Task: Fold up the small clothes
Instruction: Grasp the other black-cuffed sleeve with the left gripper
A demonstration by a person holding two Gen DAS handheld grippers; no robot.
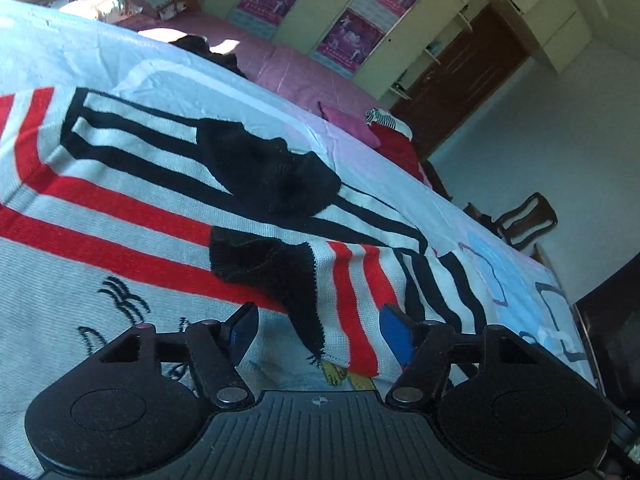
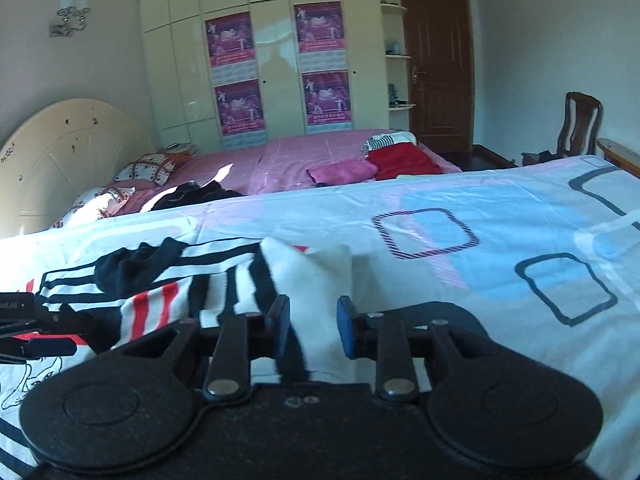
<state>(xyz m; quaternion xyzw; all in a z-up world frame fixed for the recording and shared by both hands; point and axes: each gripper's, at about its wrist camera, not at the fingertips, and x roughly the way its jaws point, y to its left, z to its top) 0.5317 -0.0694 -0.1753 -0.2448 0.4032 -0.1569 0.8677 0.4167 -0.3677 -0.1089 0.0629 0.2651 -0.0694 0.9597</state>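
Bedroom, bed [image 2: 460, 200] | striped sweater [image 1: 120, 208] lies spread near its front edge, partly folded | left hand-held gripper [image 1: 320, 332] open over sleeve | right hand-held gripper [image 2: 313, 326] parted around white fold, not pinching | folding unfinished

Dim bluish daylight, sun patches far back, perhaps slight blur, fisheye-bent edges

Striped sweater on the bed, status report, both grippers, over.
Left gripper open over the striped sweater, holding nothing. Right gripper part open, white sweater fold between its pads, grip unclear. Nothing in the way.
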